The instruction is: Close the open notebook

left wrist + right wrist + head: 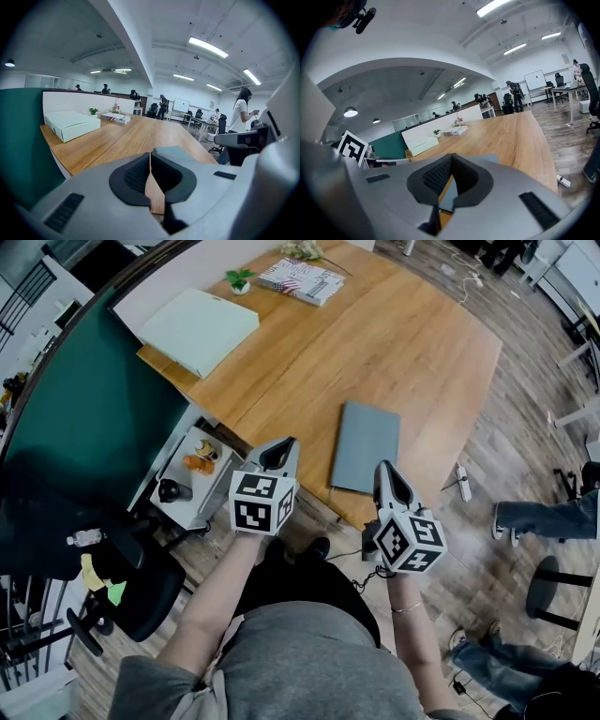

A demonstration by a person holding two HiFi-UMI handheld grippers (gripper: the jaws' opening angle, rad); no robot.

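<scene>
A grey notebook (pixel 365 445) lies closed and flat near the front edge of the wooden table (pixel 375 343). My left gripper (pixel 279 450) hovers at the table's front edge, left of the notebook, jaws shut with nothing between them. My right gripper (pixel 386 473) is held just off the front edge at the notebook's near right corner, also shut and empty. In the left gripper view the notebook (pixel 180 152) shows just past the meeting fingertips (pixel 150 157). In the right gripper view a corner of the notebook (pixel 499 159) peeks over the closed jaws (pixel 451 159).
A pale green box (pixel 199 328) sits at the table's far left, with a small plant (pixel 239 279) and a stack of magazines (pixel 302 279) behind it. A green partition (pixel 84 409) and a side cart (pixel 192 474) stand left. A black chair (pixel 141 592) and a person's legs (pixel 544 517) are nearby.
</scene>
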